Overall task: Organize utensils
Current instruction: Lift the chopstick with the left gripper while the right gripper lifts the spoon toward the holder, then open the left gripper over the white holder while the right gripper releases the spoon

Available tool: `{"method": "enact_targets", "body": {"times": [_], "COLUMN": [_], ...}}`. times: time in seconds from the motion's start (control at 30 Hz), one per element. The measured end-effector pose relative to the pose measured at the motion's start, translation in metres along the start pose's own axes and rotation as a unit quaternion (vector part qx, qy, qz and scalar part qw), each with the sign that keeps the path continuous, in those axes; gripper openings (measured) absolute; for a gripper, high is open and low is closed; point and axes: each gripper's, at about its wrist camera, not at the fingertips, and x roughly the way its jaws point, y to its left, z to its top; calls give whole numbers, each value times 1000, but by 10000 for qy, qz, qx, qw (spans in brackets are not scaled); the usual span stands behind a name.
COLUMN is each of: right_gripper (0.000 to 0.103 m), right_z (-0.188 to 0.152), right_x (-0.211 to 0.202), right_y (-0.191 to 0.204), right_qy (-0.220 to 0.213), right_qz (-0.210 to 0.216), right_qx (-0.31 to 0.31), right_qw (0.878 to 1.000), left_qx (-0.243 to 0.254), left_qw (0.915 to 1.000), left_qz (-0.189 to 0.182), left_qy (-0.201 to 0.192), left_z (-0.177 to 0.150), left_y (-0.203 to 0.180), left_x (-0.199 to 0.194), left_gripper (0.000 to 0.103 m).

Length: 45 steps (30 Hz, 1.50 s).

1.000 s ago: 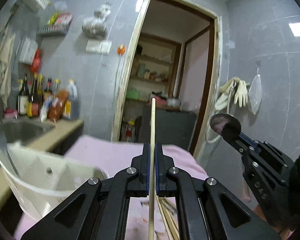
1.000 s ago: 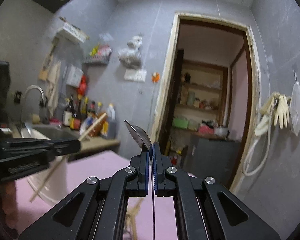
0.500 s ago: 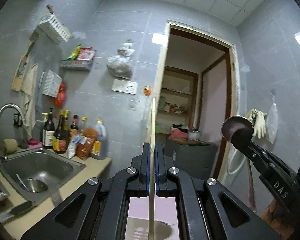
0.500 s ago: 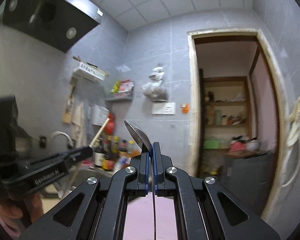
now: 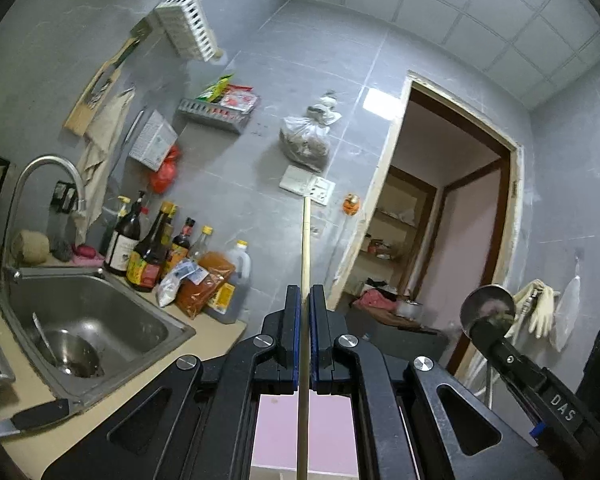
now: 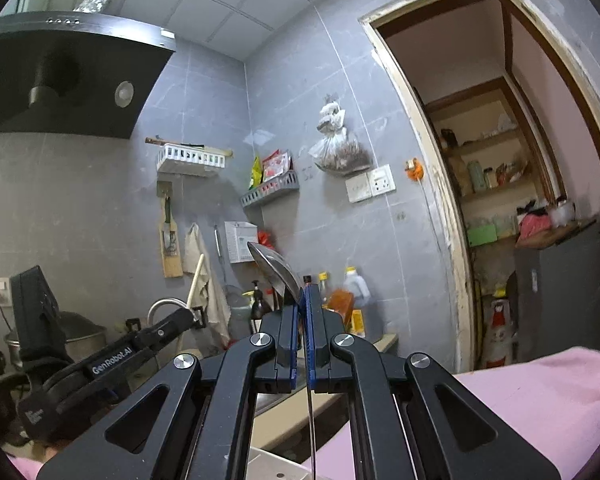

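My left gripper (image 5: 305, 292) is shut on a pale wooden chopstick (image 5: 305, 240) that runs straight up past the jaws toward the wall. My right gripper (image 6: 303, 292) is shut on a metal spoon (image 6: 276, 268), its bowl sticking up and left above the jaws and its thin handle running down between the fingers. In the left wrist view the right gripper (image 5: 486, 320) shows at lower right with the spoon bowl (image 5: 487, 307) facing me. In the right wrist view the left gripper (image 6: 188, 316) reaches in from the lower left with the chopstick (image 6: 194, 280) slanting upward.
A steel sink (image 5: 84, 320) with a tap (image 5: 40, 184) lies at the left, a metal bowl (image 5: 70, 352) inside it. Sauce bottles (image 5: 152, 248) line the counter behind. A pink cloth (image 6: 540, 400) covers the table below. A doorway (image 5: 440, 220) opens at the right. A range hood (image 6: 60, 80) hangs high at the left.
Both grippers have risen and tilted upward, so the pink table and the white container dropped out of the left view and the sink and ceiling came in. Each still grips its utensil.
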Motion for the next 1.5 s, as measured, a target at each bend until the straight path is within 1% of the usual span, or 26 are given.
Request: {"method": "enact_targets", "body": {"times": [0.13, 0.27, 0.37, 0.53, 0.67, 0.77, 1.0, 1.13, 1.27, 1.3, 1.5], "right_gripper": [2, 2, 2, 2, 2, 2, 2, 3, 4, 4, 6], "right_z": [-10, -18, -23, -31, -37, -40, -55, -60, -65, -66, -73], "right_x": [3, 5, 8, 14, 16, 16, 18, 15, 13, 13, 10], "right_y": [-5, -10, -11, -11, -12, -13, -14, -10, -7, -6, -5], "right_qy": [2, -64, -9, 34, -1, -27, -29, -33, 17, 53, 415], "right_qz": [75, 52, 48, 75, 30, -6, -189, -302, -302, -307, -147], "right_qx": [117, 282, 251, 267, 254, 209, 66, -73, -151, -174, -236], "right_qw": [9999, 9996, 9997, 9996, 9997, 9998, 9998, 9995, 9994, 9994, 9988], "left_qx": [157, -2, -117, 1, -24, 58, 294, 452, 722, 809, 951], "left_qw": [9995, 9995, 9991, 9987, 9984, 9979, 9973, 9969, 9956, 9950, 9935], "left_qz": [232, 312, 372, 492, 562, 624, 669, 650, 593, 564, 344], "left_qy": [-144, -109, -154, -160, -112, -169, -116, -3, 63, 132, 531], "left_z": [-15, -26, -31, -41, -49, -53, -64, -71, -79, -80, -89], "left_y": [-1, 3, 6, 4, 3, 1, -4, -6, -12, -14, -12], "left_x": [-1, 3, 3, 3, 6, 5, 3, 2, 2, 3, 6], "left_gripper": [2, 2, 2, 2, 2, 2, 2, 2, 2, 2, 2]}}
